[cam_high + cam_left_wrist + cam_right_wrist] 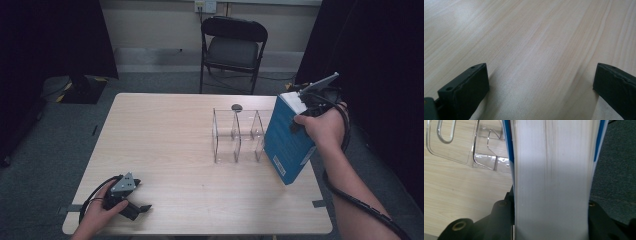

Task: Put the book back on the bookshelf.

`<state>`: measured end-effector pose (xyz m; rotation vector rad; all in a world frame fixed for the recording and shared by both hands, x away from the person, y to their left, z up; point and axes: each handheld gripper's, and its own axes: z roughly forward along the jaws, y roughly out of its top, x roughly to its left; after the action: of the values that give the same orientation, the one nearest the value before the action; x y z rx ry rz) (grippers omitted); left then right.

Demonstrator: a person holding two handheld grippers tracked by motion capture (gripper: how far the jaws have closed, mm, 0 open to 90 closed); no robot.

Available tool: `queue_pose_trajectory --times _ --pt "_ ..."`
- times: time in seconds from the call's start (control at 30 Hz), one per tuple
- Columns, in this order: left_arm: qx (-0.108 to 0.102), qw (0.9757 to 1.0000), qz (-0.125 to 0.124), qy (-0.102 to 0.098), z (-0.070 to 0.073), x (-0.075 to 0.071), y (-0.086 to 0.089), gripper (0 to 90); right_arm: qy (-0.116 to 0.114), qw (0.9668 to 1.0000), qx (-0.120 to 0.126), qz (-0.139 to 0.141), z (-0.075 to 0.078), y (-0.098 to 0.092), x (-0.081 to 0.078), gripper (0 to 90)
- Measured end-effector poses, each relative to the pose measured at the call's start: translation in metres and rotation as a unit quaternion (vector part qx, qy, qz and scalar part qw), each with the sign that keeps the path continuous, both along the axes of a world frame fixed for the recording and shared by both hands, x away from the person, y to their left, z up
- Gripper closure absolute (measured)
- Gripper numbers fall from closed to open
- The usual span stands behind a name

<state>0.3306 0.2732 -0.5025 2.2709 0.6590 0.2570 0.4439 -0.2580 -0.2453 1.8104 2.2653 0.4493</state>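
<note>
A thick blue book (287, 145) hangs tilted in the air over the table's right edge, white page edges up, with my right gripper (300, 105) shut on its top end. In the right gripper view the book's page block (551, 182) sits between the two black jaws of that gripper (550, 205). Just left of the book stands a clear plastic divider rack (237, 135) with its slots bare; it lies beyond the book (484, 152). My left gripper (137, 207) rests on the table's front left corner, held by a hand. Its jaws (541, 72) stand wide open over bare wood.
The light wooden table (160, 135) has a small dark disc (236, 107) behind the rack. A black folding chair (232, 47) stands beyond the far edge. Dark curtains hang at both sides, and grey carpet (616, 165) lies past the right edge.
</note>
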Motion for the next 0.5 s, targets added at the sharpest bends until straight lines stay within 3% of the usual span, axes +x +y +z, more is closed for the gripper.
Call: queue_pose_trajectory --times 0.37,0.5 --pt "0.0 1.0 0.0 0.0 0.0 0.0 0.0 0.0 -0.004 0.9999 -0.013 -0.003 -0.001 0.007 0.014 61.6" --pt "0.001 1.0 0.0 0.0 0.0 0.0 0.0 0.0 -0.005 0.9999 -0.007 -0.007 -0.003 0.007 0.019 61.6"
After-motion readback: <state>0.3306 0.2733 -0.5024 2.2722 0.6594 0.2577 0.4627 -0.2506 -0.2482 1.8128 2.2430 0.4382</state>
